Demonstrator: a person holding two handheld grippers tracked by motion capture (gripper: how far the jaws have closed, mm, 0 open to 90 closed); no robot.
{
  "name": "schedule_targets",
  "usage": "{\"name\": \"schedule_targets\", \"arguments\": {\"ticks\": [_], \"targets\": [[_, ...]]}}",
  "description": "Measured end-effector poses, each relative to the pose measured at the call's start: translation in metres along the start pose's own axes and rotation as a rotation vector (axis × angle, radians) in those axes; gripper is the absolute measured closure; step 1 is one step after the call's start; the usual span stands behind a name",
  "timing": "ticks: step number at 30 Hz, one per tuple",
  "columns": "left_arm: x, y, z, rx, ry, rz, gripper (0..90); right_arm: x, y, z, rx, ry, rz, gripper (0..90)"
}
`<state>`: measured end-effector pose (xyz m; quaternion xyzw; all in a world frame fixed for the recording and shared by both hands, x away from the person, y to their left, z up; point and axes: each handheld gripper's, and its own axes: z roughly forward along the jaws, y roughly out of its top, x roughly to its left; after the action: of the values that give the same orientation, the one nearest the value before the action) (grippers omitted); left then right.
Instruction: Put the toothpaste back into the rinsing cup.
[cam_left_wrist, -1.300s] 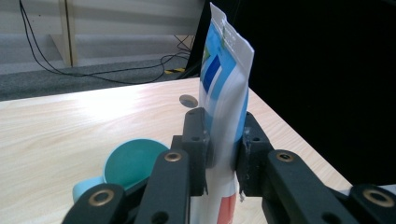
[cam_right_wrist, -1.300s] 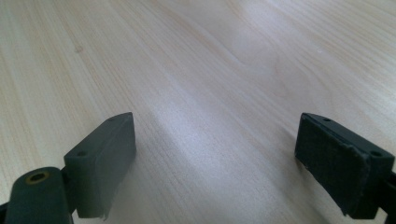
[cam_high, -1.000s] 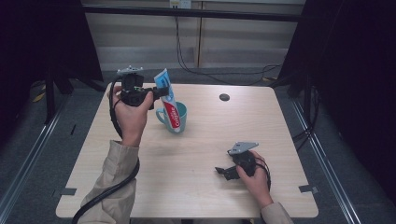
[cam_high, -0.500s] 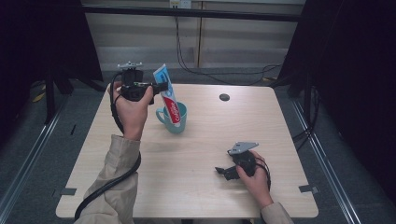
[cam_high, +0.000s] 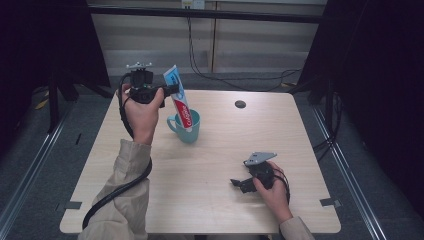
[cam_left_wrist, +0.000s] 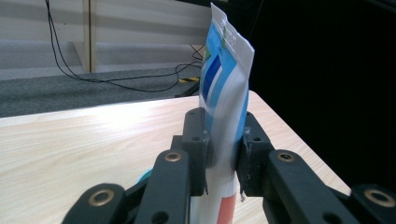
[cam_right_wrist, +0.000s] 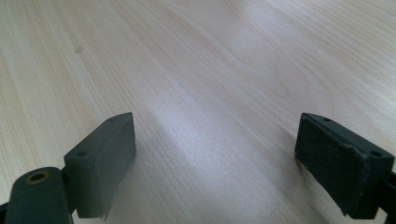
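Tilted more upright, one toothpaste tube, clamped by left gripper, stands in one mug; right gripper fingers gape.

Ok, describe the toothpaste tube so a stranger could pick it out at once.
Start at the pale wooden table and find the teal mug left of centre at the far side. The toothpaste tube stands tilted in that mug, its lower end inside, pinched by the left tongs. It is the one blue, white and red thing, rising well above the rim.
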<state>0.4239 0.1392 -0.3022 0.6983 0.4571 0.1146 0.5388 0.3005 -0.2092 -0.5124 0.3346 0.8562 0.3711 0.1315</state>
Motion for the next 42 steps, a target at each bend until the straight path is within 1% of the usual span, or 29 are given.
{"name": "schedule_targets", "arguments": {"ticks": [8,14,16,21,26,28,30,32,34,37,42], "targets": [[0.005,0.001,0.005,-0.005,0.010,-0.019,76.6,0.000,0.000,0.000,0.000,0.000,0.000,11.9],[0.007,0.005,0.007,-0.016,0.025,0.000,76.6,0.000,0.000,0.000,-0.001,-0.002,-0.001,11.9],[0.007,0.006,0.009,-0.012,0.030,0.002,76.5,0.000,0.000,0.000,-0.001,-0.003,-0.001,11.8],[0.008,0.008,0.013,-0.024,0.032,-0.001,76.5,0.000,0.000,0.000,-0.001,-0.002,-0.001,11.9],[0.009,0.009,0.018,-0.023,0.038,-0.001,76.5,0.000,0.000,0.000,-0.002,-0.003,0.001,11.9],[0.010,0.009,0.020,-0.025,0.041,-0.007,76.5,0.000,0.000,0.000,-0.002,-0.003,0.001,11.9],[0.011,0.009,0.022,-0.029,0.044,-0.006,76.5,0.000,0.000,0.000,-0.002,-0.003,0.000,11.9],[0.011,0.009,0.023,-0.027,0.048,0.003,76.5,0.000,0.000,0.000,-0.002,-0.003,0.000,11.9],[0.012,0.009,0.025,-0.031,0.049,-0.006,76.5,0.000,0.000,0.000,-0.002,-0.003,0.000,11.9],[0.013,0.006,0.028,-0.029,0.064,0.001,76.4,0.000,0.000,0.000,-0.002,-0.003,-0.001,11.9],[0.020,-0.001,0.033,-0.029,0.093,-0.004,76.4,0.000,0.000,0.000,-0.002,-0.004,0.000,11.9]]}}
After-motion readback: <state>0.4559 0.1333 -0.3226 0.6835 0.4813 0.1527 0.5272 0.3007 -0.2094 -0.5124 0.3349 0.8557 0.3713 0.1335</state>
